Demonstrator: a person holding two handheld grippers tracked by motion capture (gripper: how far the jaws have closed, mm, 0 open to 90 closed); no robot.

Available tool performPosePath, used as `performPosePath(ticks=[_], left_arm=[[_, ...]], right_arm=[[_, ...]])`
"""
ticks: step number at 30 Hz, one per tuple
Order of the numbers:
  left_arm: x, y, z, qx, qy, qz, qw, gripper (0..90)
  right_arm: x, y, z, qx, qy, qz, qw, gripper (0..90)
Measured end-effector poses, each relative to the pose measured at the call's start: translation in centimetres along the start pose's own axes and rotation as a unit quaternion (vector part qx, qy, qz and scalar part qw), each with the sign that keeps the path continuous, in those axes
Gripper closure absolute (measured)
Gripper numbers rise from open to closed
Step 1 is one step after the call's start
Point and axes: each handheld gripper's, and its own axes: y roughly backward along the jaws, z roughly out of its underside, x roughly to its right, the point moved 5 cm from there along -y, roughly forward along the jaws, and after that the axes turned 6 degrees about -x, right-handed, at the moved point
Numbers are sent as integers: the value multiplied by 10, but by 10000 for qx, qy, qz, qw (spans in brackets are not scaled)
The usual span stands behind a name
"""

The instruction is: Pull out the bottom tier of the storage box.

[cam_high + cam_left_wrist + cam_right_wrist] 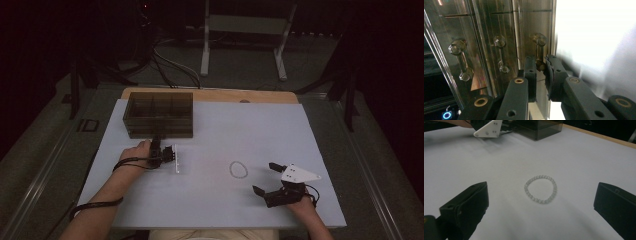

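A dark see-through drawer box [157,115] stands at the table's back left. My left gripper [156,141] reaches up to its front. In the left gripper view three clear drawer handles [499,53] sit in a row on that front. My left gripper [540,62] is shut on the lower end of the rightmost handle [539,41]. A pale bead bracelet [238,169] lies flat on the white table, right of centre. My right gripper [265,178] rests open just to the bracelet's right. The bracelet [540,189] lies ahead of the right gripper's wide-apart jaws, touching neither.
The white sheet [220,130] covers a wooden table [210,94] whose far edge shows behind the box. Past the table are a dark floor, cables [170,65] and a metal stand [245,30]. The left gripper's white three-cornered plate [487,130] appears far off in the right gripper view.
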Motion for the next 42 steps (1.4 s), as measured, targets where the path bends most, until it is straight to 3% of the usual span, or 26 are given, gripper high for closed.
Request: performPosePath(ticks=[11,22,26,30,34,35,36,37,38,39,40,41,42], left_arm=[[6,13,4,14,-79,-19,10000,819],[6,15,5,25,10,60,10000,817],[4,13,5,167,59,120,9998,815],[2,13,6,146,33,268,9995,806],[-2,14,7,267,136,471,9984,771],[-5,16,9,401,195,605,9972,770],[-5,16,9,401,195,605,9972,755],[-7,17,10,460,293,805,9953,747],[-7,17,10,460,293,805,9953,739],[-10,19,12,496,390,962,9934,739],[-10,19,12,496,390,962,9934,739],[-13,20,14,602,488,1102,9909,739],[-13,20,14,602,488,1102,9909,735]], right_arm=[[0,0,0,-8,4,3,10000,0],[-1,-1,1,-43,7,5,10000,0],[-1,-1,1,-42,9,2,10000,0],[0,-2,1,-48,4,5,10000,0],[-1,-1,1,-46,14,2,10000,0],[0,-1,1,-47,6,4,10000,0],[0,-1,1,-47,6,4,10000,0],[0,-1,1,-44,-2,1,10000,0],[0,-1,1,-44,-2,1,10000,0],[-1,-1,1,-45,-1,1,10000,0],[-1,-1,1,-45,-1,1,10000,0],[-1,-2,1,-48,8,-2,10000,0],[-1,-2,1,-48,8,-2,10000,0]])
